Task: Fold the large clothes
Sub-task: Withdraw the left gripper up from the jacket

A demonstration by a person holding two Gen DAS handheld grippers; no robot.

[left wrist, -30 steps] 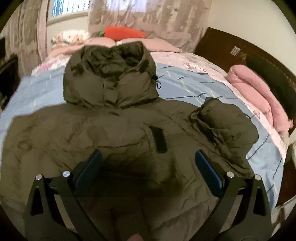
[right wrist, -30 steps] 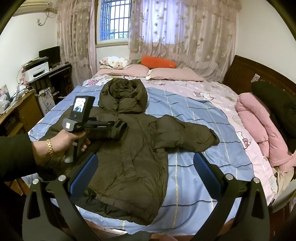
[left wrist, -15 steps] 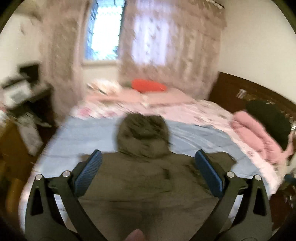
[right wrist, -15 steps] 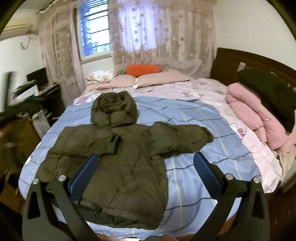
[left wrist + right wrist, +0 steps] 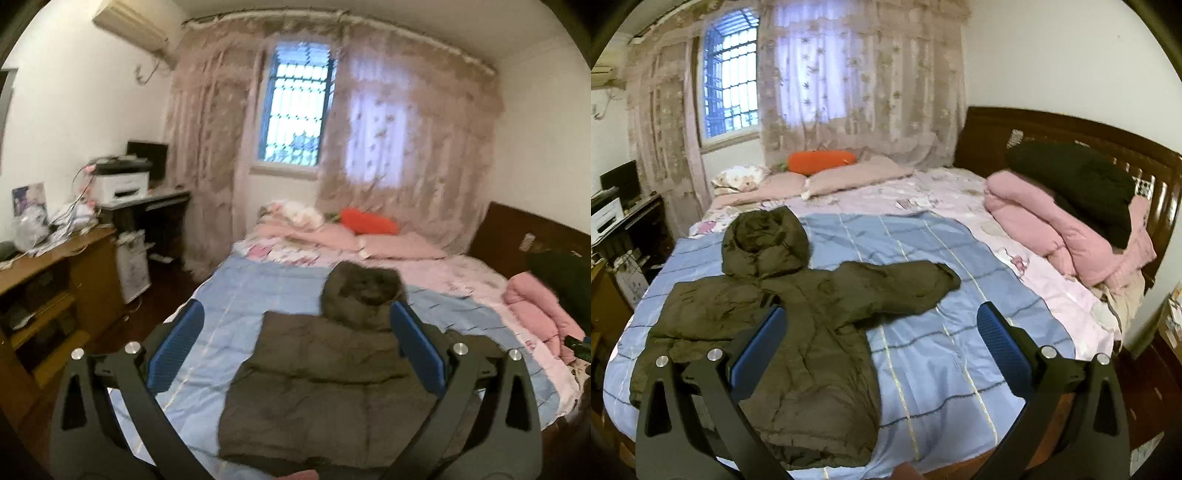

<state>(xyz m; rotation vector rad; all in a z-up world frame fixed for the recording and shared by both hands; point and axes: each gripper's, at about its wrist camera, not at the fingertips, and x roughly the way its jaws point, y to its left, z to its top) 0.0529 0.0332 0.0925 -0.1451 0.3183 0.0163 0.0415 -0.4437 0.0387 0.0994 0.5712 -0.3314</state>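
An olive-green hooded puffer jacket [image 5: 798, 325] lies flat on the blue striped bedcover [image 5: 942, 343], hood toward the pillows and both sleeves spread out. It also shows in the left wrist view [image 5: 321, 384], blurred. My left gripper [image 5: 295, 347] is open and empty, held above and back from the jacket's hem. My right gripper [image 5: 879, 347] is open and empty, above the jacket's right side and the bare cover.
A folded pink quilt [image 5: 1067, 236] and dark clothing [image 5: 1075, 181] lie at the bed's right side by the wooden headboard [image 5: 1071, 133]. Pink pillows [image 5: 849, 177] and an orange cushion [image 5: 820, 160] line the far edge. A wooden desk [image 5: 48, 273] and printer [image 5: 118, 182] stand left of the bed.
My left gripper has pulled back and up from the jacket and swung left, so the desk is now in view. My right gripper has drifted right. The jacket's left sleeve now lies spread out.
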